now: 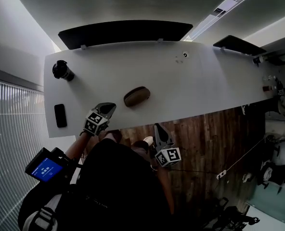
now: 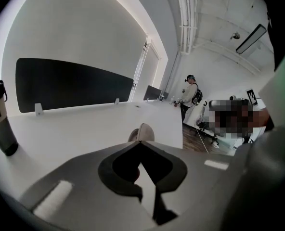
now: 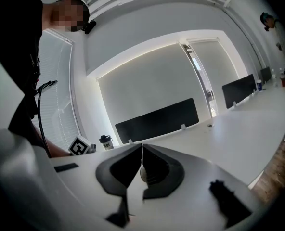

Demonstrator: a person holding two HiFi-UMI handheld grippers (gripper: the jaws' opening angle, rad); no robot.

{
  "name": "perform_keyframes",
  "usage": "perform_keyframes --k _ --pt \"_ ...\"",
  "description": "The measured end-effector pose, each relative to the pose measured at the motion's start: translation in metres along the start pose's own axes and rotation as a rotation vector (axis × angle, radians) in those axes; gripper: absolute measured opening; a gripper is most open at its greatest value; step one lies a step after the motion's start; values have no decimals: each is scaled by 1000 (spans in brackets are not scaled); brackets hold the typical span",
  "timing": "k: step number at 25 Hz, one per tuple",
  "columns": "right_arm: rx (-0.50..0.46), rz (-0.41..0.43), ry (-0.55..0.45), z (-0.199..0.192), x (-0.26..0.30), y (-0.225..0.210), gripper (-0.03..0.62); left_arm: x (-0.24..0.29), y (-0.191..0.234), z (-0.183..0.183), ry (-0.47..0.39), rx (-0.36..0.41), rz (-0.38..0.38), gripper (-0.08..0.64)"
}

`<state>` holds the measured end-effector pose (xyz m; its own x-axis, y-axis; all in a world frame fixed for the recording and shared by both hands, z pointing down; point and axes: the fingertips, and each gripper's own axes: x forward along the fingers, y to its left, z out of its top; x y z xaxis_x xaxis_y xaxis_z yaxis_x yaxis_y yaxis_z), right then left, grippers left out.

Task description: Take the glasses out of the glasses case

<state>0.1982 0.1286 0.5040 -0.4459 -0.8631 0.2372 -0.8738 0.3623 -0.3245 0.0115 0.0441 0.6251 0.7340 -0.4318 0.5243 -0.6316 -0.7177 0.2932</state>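
Observation:
A closed brown oval glasses case (image 1: 136, 96) lies on the white table (image 1: 190, 85), near its front edge. My left gripper (image 1: 109, 108) is over the table's front edge, just left of the case and apart from it, jaws shut and empty. In the left gripper view the case (image 2: 142, 131) shows just past the shut tips (image 2: 140, 142). My right gripper (image 1: 157, 127) hangs off the table over the wooden floor, in front of the case. Its jaws are shut (image 3: 141, 146) with nothing between them. No glasses are visible.
A black flask (image 1: 62, 70) stands at the table's left end, with a flat black phone-like object (image 1: 60, 115) nearer the front. A dark divider panel (image 1: 125, 32) runs along the far edge. A person (image 2: 190, 93) stands far off by another desk.

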Motion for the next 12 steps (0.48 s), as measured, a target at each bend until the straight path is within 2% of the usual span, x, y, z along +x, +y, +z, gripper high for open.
perform_keyframes --k 6,12 --pt "6 -66 -7 0 14 7 8 35 20 -4 55 -2 -69 5" --pt "2 -62 28 4 37 10 8 69 30 4 73 -30 -105 5"
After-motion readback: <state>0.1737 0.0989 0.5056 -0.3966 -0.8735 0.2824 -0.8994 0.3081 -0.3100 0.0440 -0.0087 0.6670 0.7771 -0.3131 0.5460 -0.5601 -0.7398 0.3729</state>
